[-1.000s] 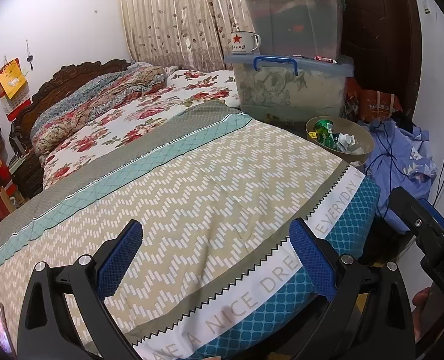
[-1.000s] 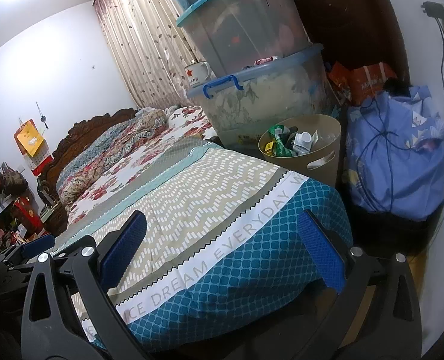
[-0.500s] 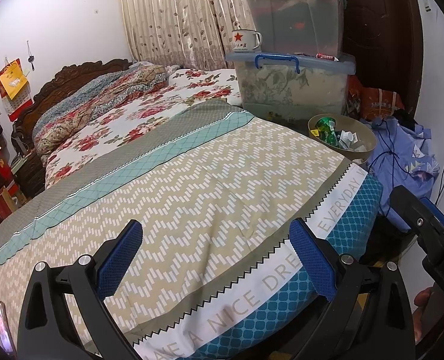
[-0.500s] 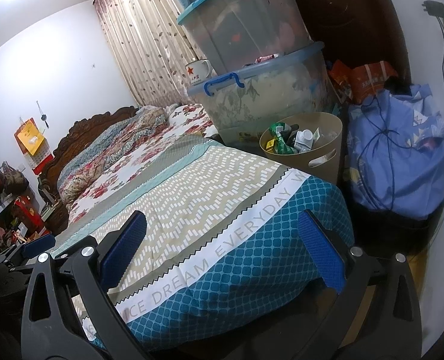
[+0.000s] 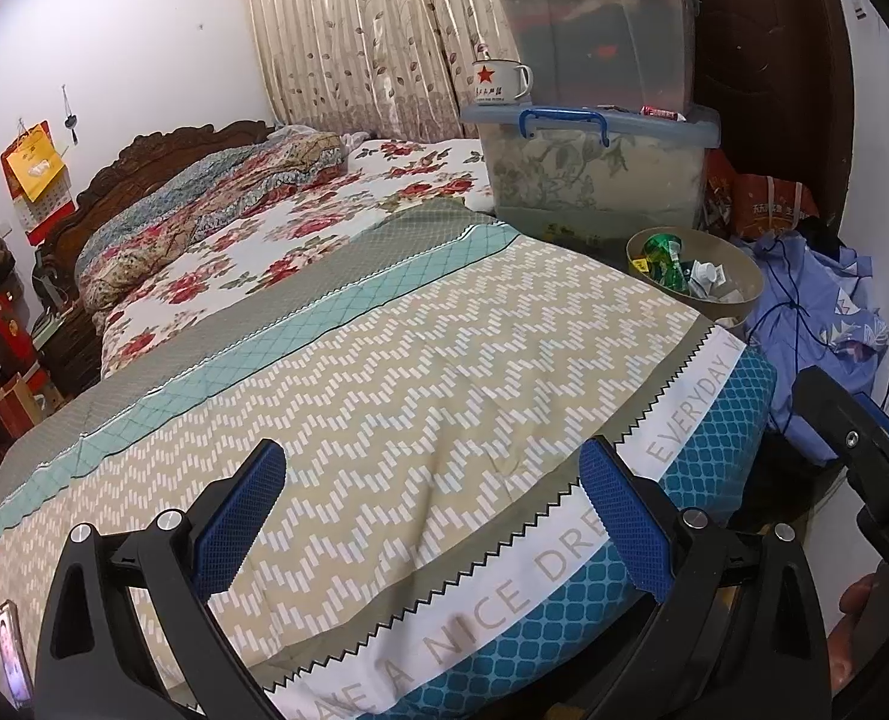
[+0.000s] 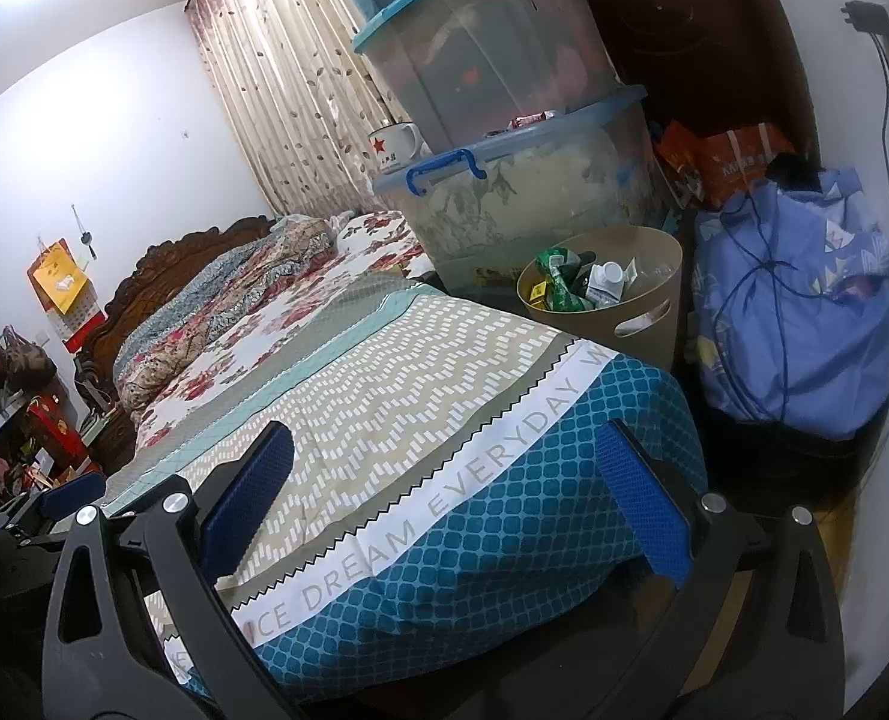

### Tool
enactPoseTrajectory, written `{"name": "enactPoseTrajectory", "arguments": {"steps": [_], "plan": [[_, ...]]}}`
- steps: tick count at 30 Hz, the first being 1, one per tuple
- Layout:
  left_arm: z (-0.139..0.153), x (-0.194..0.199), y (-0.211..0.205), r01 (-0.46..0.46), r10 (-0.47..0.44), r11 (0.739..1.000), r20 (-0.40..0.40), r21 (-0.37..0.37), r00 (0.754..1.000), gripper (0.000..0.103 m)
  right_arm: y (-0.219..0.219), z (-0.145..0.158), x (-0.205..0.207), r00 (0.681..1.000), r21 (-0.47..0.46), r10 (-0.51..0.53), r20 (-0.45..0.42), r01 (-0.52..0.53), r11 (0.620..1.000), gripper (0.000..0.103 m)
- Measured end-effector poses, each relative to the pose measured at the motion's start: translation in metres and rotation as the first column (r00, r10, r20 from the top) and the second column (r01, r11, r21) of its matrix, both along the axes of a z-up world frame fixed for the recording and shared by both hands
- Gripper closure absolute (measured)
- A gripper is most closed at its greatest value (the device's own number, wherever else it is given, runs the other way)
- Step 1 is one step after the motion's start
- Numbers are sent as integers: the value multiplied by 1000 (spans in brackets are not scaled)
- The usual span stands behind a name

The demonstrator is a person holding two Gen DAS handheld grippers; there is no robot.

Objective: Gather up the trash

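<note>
Hovering over the foot of the bed (image 5: 420, 372), the left hand-held gripper (image 5: 432, 510) has its blue-padded fingers (image 5: 237, 516) spread wide, nothing between them. The right hand-held gripper (image 6: 444, 504) is likewise wide open and empty, over the bed's near corner, where the teal-patterned quilt edge (image 6: 504, 540) hangs down.

Trash bin (image 6: 654, 300): tan, round, with a cut-out handle slot, ahead and to the right of the right hand-held gripper, just beyond the far corner of the bed. In the left wrist view the same trash bin (image 5: 738, 276) sits ahead-right, past the quilt's lettered border. Contents: green wrappers (image 6: 555, 288), a small white carton with a cap (image 6: 606, 282), other crumpled pieces too small to identify.

Behind the bin: two stacked translucent storage boxes (image 6: 516, 198), the lower with a blue handle, the upper with a teal lid. A white enamel mug (image 6: 393, 147) with a red star stands on the lower box's lid, beside the upper box.

Right of the bin: a blue cloth bundle (image 6: 792, 312) with dark cords draped over it. Orange bags (image 6: 732, 162) lie behind it, against a dark wooden door (image 6: 702, 36).

Far ahead-left of both hand-held grippers: floral bedding (image 5: 252, 228), a carved headboard (image 5: 168, 144), a patterned curtain (image 5: 372, 30).
</note>
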State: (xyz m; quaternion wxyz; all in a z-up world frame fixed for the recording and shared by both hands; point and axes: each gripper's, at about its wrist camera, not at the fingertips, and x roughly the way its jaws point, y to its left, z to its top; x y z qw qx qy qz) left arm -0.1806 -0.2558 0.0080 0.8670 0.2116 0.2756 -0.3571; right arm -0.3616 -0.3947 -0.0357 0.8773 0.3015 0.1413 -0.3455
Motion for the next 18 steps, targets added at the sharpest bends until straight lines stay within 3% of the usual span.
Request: {"name": "enactPoseTrajectory", "arguments": {"steps": [18], "plan": [[-3,-2,-1,-25,25,999,19,24,1000,9,1,-3,-1,1000,11,-4,3,4,1000,4]]}}
